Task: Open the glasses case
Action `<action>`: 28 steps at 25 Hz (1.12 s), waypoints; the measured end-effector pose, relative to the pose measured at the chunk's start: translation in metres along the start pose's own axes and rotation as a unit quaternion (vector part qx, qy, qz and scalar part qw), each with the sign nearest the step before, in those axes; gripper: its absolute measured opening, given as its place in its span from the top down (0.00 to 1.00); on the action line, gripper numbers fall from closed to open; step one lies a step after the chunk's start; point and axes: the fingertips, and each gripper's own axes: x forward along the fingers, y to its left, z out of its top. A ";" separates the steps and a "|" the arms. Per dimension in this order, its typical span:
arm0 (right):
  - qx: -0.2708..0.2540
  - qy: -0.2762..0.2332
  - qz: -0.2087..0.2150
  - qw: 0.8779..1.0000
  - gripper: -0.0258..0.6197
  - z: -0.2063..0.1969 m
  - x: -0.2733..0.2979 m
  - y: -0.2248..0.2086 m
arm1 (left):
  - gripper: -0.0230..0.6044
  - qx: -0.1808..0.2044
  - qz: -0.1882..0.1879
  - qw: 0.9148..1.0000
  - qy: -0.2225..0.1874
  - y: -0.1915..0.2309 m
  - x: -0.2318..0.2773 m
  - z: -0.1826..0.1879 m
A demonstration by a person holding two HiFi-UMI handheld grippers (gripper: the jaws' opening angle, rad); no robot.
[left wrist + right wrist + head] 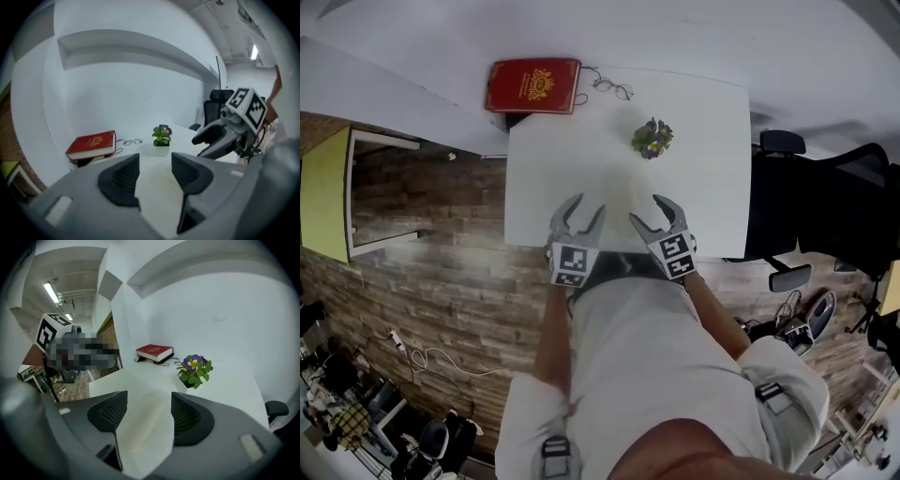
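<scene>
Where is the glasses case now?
In the right gripper view, the glasses case lies on the white table, seen between the right gripper's open jaws, nearer than the potted plant.

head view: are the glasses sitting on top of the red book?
No, the glasses lie on the white table just right of the red book, not on it.

Red book (533, 85) with gold emblem, white counter (572, 159), cream glasses case (143, 423), green-leaved purple-and-yellow flowers (652, 138), brown plank-pattern floor (441, 272).
</scene>
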 end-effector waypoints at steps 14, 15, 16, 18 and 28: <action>0.050 0.057 -0.052 0.996 0.52 -0.034 0.036 0.004 | 0.62 0.007 -0.098 0.994 0.055 -0.009 0.050 -0.061; 0.054 0.060 -0.055 0.995 0.52 -0.037 0.037 0.006 | 0.62 0.007 -0.103 0.993 0.059 -0.010 0.052 -0.064; 0.057 0.063 -0.058 0.995 0.52 -0.040 0.039 0.007 | 0.62 0.008 -0.108 0.992 0.061 -0.011 0.055 -0.067; 0.064 0.067 -0.063 0.994 0.52 -0.044 0.042 0.007 | 0.63 0.010 -0.118 0.991 0.068 -0.013 0.060 -0.072; 0.082 0.095 -0.072 0.989 0.52 -0.066 0.058 0.008 | 0.63 0.026 -0.153 0.982 0.111 -0.019 0.083 -0.100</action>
